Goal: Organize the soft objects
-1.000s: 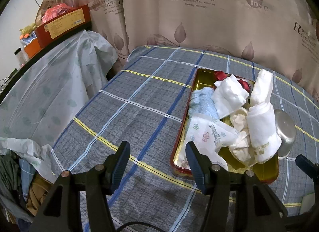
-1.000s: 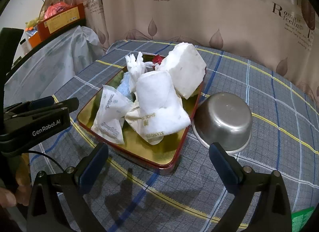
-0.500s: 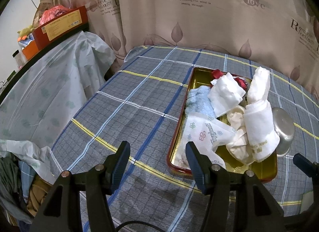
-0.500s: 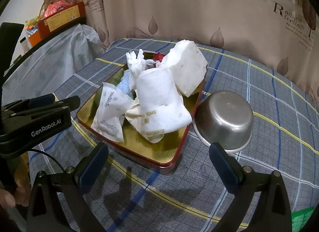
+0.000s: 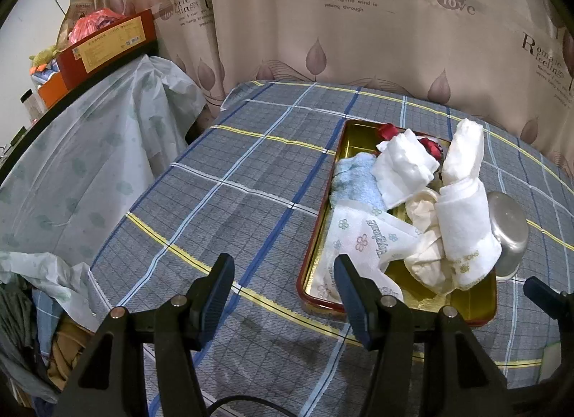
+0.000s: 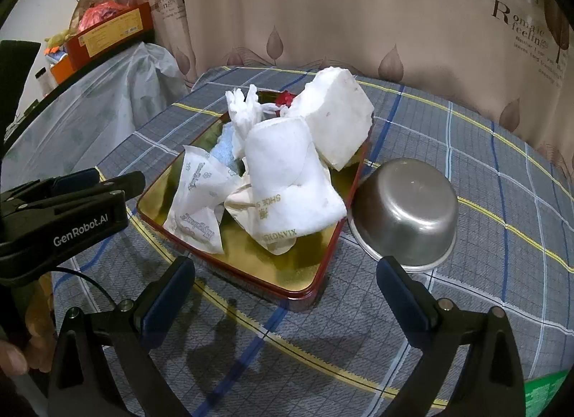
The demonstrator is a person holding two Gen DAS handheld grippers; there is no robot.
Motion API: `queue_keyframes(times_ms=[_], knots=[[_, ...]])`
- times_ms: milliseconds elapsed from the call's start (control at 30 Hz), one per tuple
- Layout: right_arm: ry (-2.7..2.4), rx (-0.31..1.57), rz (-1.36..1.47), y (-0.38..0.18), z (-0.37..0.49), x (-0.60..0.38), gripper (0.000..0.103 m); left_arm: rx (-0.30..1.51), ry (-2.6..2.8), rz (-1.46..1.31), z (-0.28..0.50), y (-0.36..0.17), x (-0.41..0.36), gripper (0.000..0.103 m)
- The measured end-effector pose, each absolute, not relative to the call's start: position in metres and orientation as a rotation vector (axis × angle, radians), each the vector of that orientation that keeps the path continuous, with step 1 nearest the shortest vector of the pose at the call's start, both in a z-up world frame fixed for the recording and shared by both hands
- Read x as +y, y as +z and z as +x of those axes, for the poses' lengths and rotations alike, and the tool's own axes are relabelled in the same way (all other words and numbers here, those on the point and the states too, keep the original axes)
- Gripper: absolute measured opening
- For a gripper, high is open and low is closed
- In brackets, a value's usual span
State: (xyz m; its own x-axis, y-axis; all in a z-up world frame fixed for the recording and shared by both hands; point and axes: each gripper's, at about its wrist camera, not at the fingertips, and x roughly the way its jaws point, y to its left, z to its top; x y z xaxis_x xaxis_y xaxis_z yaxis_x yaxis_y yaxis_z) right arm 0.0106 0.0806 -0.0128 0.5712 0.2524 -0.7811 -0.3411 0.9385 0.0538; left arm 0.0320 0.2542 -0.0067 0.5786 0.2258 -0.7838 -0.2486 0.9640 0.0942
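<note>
The soft objects [image 6: 283, 180], namely crumpled white shoe bags, a printed tissue pack, a blue terry cloth and a blocky white sponge, sit heaped in the gold tin tray [image 6: 308, 259] on the checked surface [image 5: 229, 209], beside an upturned steel bowl [image 6: 405, 212]. This fits either a gathered pile or one awaiting sorting. The left tongs [image 5: 283, 284] and right tongs [image 6: 283, 288] both gape empty, short of the tray.

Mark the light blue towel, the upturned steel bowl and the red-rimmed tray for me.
light blue towel [image 5: 353, 184], left wrist view, on its fuzzy top fold.
steel bowl [image 6: 407, 211], right wrist view, on its upturned side wall.
red-rimmed tray [image 6: 305, 259], right wrist view, on bare gold floor near the front corner.
</note>
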Motion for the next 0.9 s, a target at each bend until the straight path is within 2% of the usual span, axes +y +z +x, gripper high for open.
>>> queue_keyframes(times_ms=[900], knots=[[0.356, 0.906, -0.11, -0.0144, 0.0077, 0.0824, 0.101, 0.919, 0.278, -0.026, 0.0339, -0.0088, 0.2506, 0.059]])
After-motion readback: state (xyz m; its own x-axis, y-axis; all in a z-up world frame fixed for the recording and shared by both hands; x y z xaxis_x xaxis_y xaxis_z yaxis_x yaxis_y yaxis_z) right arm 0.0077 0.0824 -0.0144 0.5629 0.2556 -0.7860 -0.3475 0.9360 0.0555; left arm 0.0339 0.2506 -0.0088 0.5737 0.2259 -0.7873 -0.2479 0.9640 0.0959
